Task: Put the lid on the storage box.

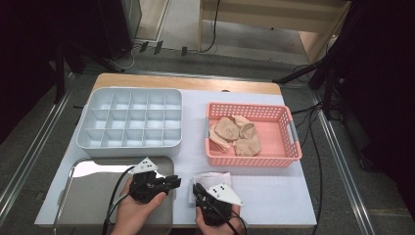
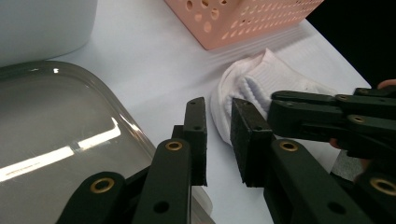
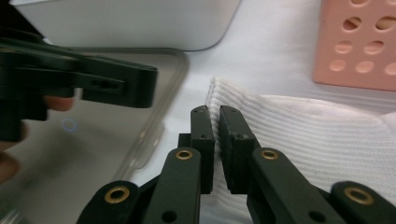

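- The right gripper (image 3: 215, 116) has its jaws almost together, pinching the near edge of the white sock (image 3: 299, 135).
- The left gripper (image 2: 218, 109) has a narrow gap between its jaws, holding nothing; the sock lies just ahead of its tips.
- A metal tray (image 1: 90, 196) lies under the left gripper.
- A pink basket (image 1: 289, 131) sits beyond the right gripper.

Tray (image 1: 88, 196) left, basket (image 1: 254, 161) ahead; btw clear.

floor (image 1: 29, 147): grey carpet lying around | desk (image 1: 274, 196): white top, wooden far edge showing | cables (image 1: 313, 147): trailing on floor | wooden furniture (image 1: 274, 14): standing behind | surroundings: staying dark
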Available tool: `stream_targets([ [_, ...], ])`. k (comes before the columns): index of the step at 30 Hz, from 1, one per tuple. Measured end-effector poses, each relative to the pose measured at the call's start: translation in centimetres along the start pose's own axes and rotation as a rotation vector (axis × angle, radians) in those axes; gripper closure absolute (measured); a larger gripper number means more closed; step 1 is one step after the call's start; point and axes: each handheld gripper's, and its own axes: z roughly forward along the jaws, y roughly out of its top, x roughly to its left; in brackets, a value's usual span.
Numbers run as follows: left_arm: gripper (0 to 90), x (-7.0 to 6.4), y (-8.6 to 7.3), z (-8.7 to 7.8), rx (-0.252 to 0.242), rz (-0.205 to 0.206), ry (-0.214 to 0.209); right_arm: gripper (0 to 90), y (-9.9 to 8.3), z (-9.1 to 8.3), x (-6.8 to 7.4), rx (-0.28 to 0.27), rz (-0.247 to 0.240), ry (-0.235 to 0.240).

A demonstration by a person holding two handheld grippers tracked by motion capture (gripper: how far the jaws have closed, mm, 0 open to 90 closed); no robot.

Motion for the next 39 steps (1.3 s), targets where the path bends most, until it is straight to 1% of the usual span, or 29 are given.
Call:
stream_targets([
  [2,77.3,0.0,0.0,0.1,0.0,0.002,0.002,83.9,-0.1,-0.3,0.2,0.006,-0.014,0.022],
  [3,77.3,0.0,0.0,0.1,0.002,0.003,0.004,81.2,-0.3,-0.1,0.4,0.021,-0.026,0.024],
  [4,77.3,-0.1,0.0,0.1,0.002,0.002,0.004,76.1,-0.5,0.1,0.4,0.04,-0.035,0.027],
  [5,77.4,-0.1,0.0,0.1,0.003,0.002,0.004,69.3,-0.7,0.4,0.5,0.041,-0.045,0.022],
  [6,77.4,-0.1,0.0,0.1,0.003,0.003,0.004,63.0,-0.9,0.6,0.6,0.048,-0.051,-0.001],
  [7,77.4,0.0,0.0,0.0,0.004,0.004,0.007,58.8,-1.1,0.8,0.7,0.053,-0.059,-0.022],
  [8,77.4,0.0,0.0,0.0,0.001,0.003,0.003,54.2,-1.3,0.9,0.9,0.055,-0.065,-0.026],
  [9,77.4,0.0,0.0,0.0,-0.001,0.001,0.004,51.6,-1.4,1.0,1.0,0.055,-0.069,-0.031],
  [10,77.3,0.1,0.0,0.0,0.001,0.005,0.004,51.4,-1.6,1.2,1.3,0.057,-0.088,-0.047],
  [11,77.3,0.1,0.0,0.0,0.0,0.004,0.007,53.4,-1.7,1.3,1.6,0.06,-0.118,-0.077],
  [12,77.3,0.1,0.0,0.0,0.003,0.005,0.007,57.2,-1.8,1.4,1.7,0.061,-0.136,-0.093],
  [13,77.4,0.1,-0.1,0.0,0.002,0.003,0.005,60.8,-1.9,1.4,1.8,0.061,-0.15,-0.118],
  [14,77.3,0.1,-0.1,0.0,0.001,0.001,0.003,63.6,-1.9,1.4,1.8,0.061,-0.15,-0.12],
  [16,77.4,0.1,0.0,-0.1,-0.004,0.001,0.006,72.2,-1.7,1.2,1.4,0.057,-0.111,-0.097],
  [18,77.4,0.1,0.0,-0.1,-0.003,0.0,0.002,78.5,-1.4,0.8,0.9,0.048,-0.074,-0.07],
  [19,77.4,0.1,0.0,-0.1,-0.003,0.001,0.004,80.2,-1.3,0.7,0.8,0.045,-0.066,-0.063],
  [23,77.4,0.1,0.0,0.0,-0.003,0.001,0.004,82.1,-1.1,0.2,0.4,0.032,-0.045,-0.055],
  [24,77.5,0.1,0.0,0.0,-0.002,0.001,0.004,82.3,-1.0,0.0,0.3,0.018,-0.045,-0.053],
  [26,77.5,0.1,0.0,-0.1,-0.004,0.002,0.005,82.4,-0.7,-0.3,0.1,-0.01,-0.024,-0.057],
  [29,77.5,0.1,0.0,-0.1,-0.001,0.002,0.001,82.3,-0.4,-0.5,-0.2,-0.06,-0.004,-0.081],
  [30,77.5,0.1,0.0,-0.1,-0.002,0.002,0.0,82.2,-0.3,-0.6,-0.3,-0.061,0.011,-0.088],
  [32,77.5,0.1,0.0,0.0,-0.003,0.0,0.002,82.1,-0.2,-0.2,-0.6,-0.065,0.024,-0.087],
  [34,77.5,0.0,-0.1,0.1,0.001,0.003,0.002,81.8,-0.1,0.3,-0.8,-0.063,0.019,-0.067],
  [35,77.5,0.0,-0.1,0.1,0.005,0.003,0.003,81.2,-0.2,0.7,-0.8,-0.05,0.027,-0.06],
  [37,77.5,0.0,-0.2,0.3,0.009,0.004,0.001,74.7,-0.2,1.4,-0.8,-0.01,0.021,-0.028],
  [38,77.4,0.0,-0.3,0.3,0.006,0.001,-0.002,68.7,-0.2,1.6,-0.8,0.003,0.018,-0.011],
  [39,77.4,0.0,-0.3,0.4,0.007,0.003,-0.003,62.9,-0.3,1.5,-0.8,-0.003,0.016,-0.009],
])
